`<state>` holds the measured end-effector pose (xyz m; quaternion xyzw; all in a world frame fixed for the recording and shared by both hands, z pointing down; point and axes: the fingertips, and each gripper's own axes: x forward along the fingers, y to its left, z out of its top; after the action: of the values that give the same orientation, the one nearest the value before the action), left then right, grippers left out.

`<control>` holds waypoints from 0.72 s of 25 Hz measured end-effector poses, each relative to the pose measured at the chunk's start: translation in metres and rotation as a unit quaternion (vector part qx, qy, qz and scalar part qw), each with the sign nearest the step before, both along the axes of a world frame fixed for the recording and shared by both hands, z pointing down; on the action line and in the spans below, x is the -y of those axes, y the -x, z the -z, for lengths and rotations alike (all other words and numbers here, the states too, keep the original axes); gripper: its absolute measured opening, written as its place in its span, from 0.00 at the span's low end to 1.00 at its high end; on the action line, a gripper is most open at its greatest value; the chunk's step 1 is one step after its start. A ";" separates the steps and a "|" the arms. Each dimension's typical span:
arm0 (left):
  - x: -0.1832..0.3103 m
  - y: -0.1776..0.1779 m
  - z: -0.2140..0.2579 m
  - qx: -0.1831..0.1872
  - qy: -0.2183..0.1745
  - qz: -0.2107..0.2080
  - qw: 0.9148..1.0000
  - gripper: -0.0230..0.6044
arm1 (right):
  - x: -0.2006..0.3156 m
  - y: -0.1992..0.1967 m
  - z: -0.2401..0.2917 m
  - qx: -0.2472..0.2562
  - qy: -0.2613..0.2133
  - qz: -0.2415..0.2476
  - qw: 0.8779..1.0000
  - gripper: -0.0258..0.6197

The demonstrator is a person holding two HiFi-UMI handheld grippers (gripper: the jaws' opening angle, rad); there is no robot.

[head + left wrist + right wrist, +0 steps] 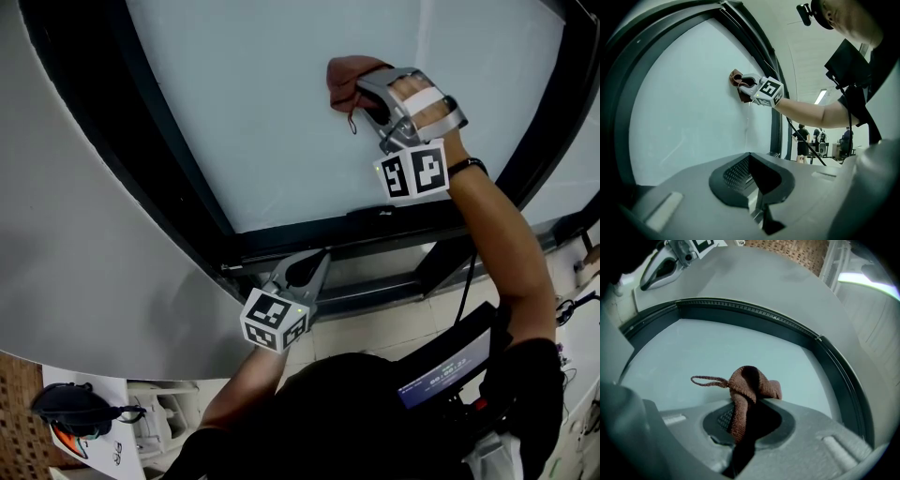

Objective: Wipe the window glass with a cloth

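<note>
A brown cloth (343, 77) with a small loop is bunched against the pale frosted window glass (281, 112). My right gripper (361, 94) is shut on the cloth and presses it to the glass in the upper middle of the pane. In the right gripper view the cloth (745, 394) hangs out between the jaws. The left gripper view shows the same cloth (738, 82) from the side. My left gripper (323, 258) hangs low by the window's dark bottom frame, jaws together with nothing between them (757, 199).
A thick black frame (309, 239) borders the glass. A grey curved wall panel (84, 244) lies to the left. A cable (466, 291) trails from the right arm. People stand far off (802, 138) down the room. Gear lies on the floor at lower left (80, 412).
</note>
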<state>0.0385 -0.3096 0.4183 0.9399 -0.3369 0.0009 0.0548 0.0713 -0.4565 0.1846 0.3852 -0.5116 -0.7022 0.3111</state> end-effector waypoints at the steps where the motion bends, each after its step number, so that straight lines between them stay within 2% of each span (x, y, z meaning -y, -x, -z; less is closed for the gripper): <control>1: 0.001 0.000 0.000 0.000 0.001 0.000 1.000 0.06 | 0.000 0.000 -0.003 -0.001 0.001 0.001 1.000 0.08; 18: 0.001 -0.001 -0.004 -0.007 0.004 0.016 1.000 0.06 | -0.001 0.000 -0.055 -0.022 0.035 0.012 0.999 0.08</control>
<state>0.0392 -0.3109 0.4228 0.9341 -0.3516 -0.0049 0.0613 0.0714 -0.4559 0.2400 0.3528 -0.5332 -0.6959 0.3270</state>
